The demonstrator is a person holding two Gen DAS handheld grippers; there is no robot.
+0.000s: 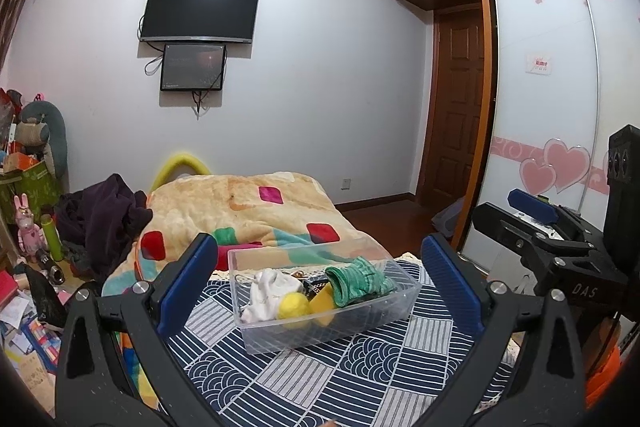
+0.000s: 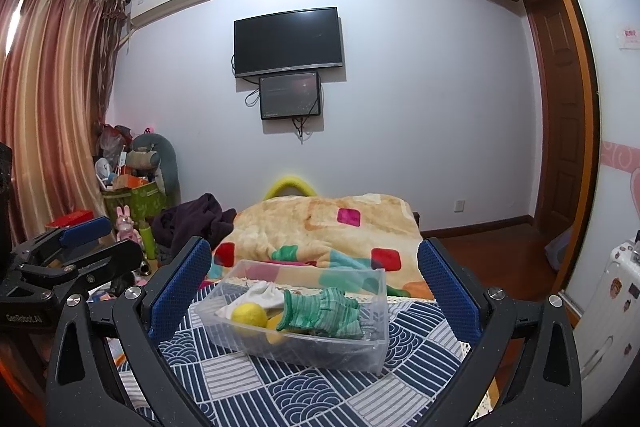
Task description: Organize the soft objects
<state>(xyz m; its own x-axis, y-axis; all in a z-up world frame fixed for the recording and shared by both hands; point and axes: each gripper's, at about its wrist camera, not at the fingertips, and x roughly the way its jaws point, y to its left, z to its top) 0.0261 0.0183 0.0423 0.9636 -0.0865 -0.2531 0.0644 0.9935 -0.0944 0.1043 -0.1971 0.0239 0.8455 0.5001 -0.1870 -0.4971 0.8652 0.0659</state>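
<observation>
Clear plastic forms the storage bin (image 1: 320, 307), which rests on the blue-and-white patterned cloth (image 1: 320, 383) at the near end of the bed, directly ahead of both grippers. The bin already contains a green striped garment (image 1: 356, 281), a white cloth item (image 1: 268, 291), a yellow ball (image 1: 293, 305) and a yellow wedge-shaped piece (image 1: 322, 303) just beside the ball; darker contents under the garment cannot be identified. The left gripper (image 1: 320, 267) is released, its blue pads spread wide to either side of the bin and holding nothing. The right gripper (image 2: 316, 277) is likewise spread wide and empty, raised above the cloth and apart from the bin. No loose soft item is visible on the patterned cloth around the bin in either view. Judgement: the collection stage appears largely complete, since the small soft items lie inside the bin and neither gripper carries anything. The contents lie heaped rather than arranged, so tidying within the bin may remain. The orange patchwork blanket (image 1: 248, 211) and the dark clothing (image 1: 104, 219) beyond it lie outside the bin; whether they belong to the task cannot be determined.
</observation>
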